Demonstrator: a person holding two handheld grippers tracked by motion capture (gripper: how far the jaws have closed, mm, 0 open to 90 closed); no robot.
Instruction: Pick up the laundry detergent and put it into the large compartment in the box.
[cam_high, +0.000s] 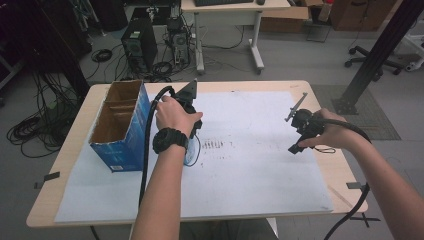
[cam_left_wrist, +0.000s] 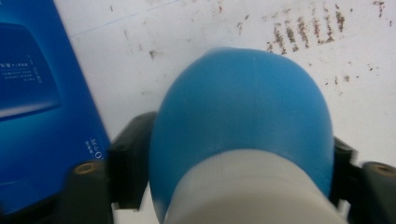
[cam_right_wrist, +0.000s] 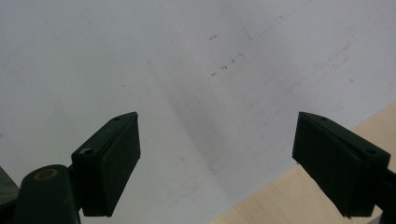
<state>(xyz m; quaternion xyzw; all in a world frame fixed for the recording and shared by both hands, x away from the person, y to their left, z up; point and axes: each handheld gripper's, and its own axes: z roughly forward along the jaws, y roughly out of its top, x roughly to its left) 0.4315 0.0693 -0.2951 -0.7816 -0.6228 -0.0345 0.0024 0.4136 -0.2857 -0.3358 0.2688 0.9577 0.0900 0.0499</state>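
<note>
Grab step is on: left tongs (cam_left_wrist: 243, 186) clamp a blue-and-white rounded object, looks like a bulb (cam_left_wrist: 243, 116), pads pressing both its sides in the left gripper view. In the high view the left hand (cam_high: 172, 117) sits over it, just right of the blue box (cam_high: 127, 135), and a sliver of the bulb pokes out under the wrist, down on the white sheet (cam_high: 250, 165). Can't tell whether it's lifted clear of the sheet yet. Right tongs (cam_right_wrist: 219, 163) are wide open, nothing between them, hanging over bare sheet near the table (cam_right_wrist: 280, 200) edge; right hand (cam_high: 325, 132) is well apart from the action. The box is open-topped with cardboard dividers inside, standing at the sheet's left edge, so my guess is the bulb goes in there. Next move: straight lift to clear the box wall, shift left over a compartment, lower, release. Grip is on a curved, smooth surface, so slip risk; keep the squeeze steady. Right side can stay parked.
</note>
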